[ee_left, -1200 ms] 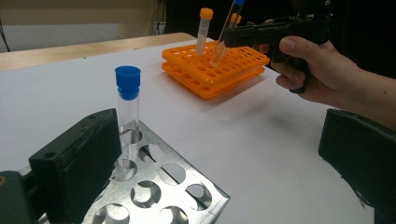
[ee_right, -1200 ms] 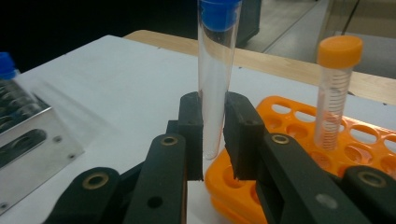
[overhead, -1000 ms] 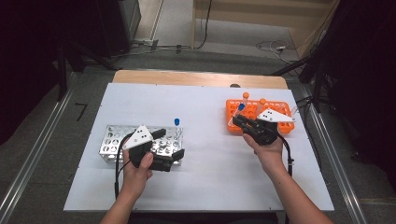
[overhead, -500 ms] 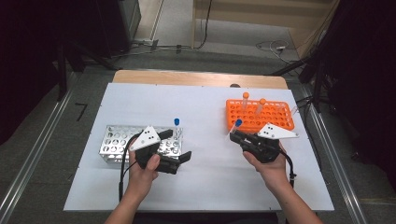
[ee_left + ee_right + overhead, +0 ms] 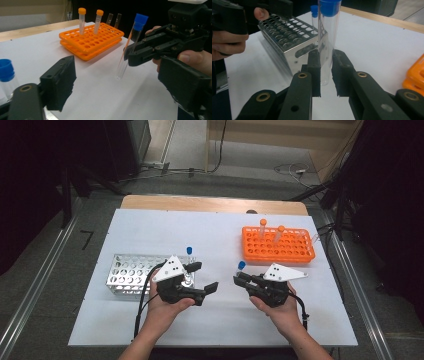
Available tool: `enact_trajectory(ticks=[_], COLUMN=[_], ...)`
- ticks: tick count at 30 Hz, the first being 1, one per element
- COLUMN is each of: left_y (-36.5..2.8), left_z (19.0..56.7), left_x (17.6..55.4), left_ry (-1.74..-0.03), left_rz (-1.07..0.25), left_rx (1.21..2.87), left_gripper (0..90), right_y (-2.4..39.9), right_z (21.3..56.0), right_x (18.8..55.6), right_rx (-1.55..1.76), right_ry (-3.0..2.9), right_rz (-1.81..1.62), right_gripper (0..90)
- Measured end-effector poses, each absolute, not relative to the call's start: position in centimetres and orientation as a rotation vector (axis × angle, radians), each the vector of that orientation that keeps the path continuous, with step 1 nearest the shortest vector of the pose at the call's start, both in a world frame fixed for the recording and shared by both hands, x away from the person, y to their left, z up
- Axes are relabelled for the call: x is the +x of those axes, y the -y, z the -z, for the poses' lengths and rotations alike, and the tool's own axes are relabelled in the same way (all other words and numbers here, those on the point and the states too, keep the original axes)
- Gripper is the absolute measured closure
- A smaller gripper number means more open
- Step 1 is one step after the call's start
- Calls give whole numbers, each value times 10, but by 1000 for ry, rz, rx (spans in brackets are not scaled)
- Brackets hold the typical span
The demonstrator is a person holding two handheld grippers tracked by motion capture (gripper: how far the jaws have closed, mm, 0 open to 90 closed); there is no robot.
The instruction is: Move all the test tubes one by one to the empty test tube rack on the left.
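Since the earlier frames, the right gripper has carried a blue-capped tube away from the orange rack toward the table's middle, and the left gripper has swung off the metal rack to face it.

Step in hand, as judged: transfer of a tube from the orange rack to the metal rack, now at mid-table and apparently set for a handover.

Tool state: the right gripper's jaws are clamped on the tube's clear body below the cap, and the tube stands near upright, clear of the table. The left gripper's jaws have just been closing but stand apart, with nothing between them.

Next move, as judged: bring the tube between the left jaws, close them on the glass, then release the right grip.

Count: two racks; two blue-capped tubes, one held and one standing in the metal rack; two orange-capped tubes and two uncapped tubes in the orange rack.
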State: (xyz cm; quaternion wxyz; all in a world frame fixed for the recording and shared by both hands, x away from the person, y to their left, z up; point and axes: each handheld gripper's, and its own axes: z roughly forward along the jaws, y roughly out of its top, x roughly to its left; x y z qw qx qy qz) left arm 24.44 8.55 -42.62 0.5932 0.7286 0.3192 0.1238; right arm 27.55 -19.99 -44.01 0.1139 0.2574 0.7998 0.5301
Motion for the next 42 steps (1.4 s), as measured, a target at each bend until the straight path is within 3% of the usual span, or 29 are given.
enact_trajectory(ticks=[4,14,26,35,42], left_y=[-76,-60,-52,-54,-59], left_z=[423,422,424,424,421], left_x=[244,245,244,245,247], left_ry=[-732,-680,-662,-669,-675], left_rz=[-309,-284,-298,-333,-341], left_rx=[1710,1713,1735,1742,1743], left_gripper=[336,572,734,761,762], right_y=[189,174,167,167,177], right_z=[441,443,445,446,445], right_x=[269,260,257,259,265], right_rx=[705,662,635,645,656], right_ry=[-2378,-2438,-2469,-2468,-2459], right_rz=[-1549,-1536,-1529,-1537,-1586], right_gripper=[755,755,755,754,548])
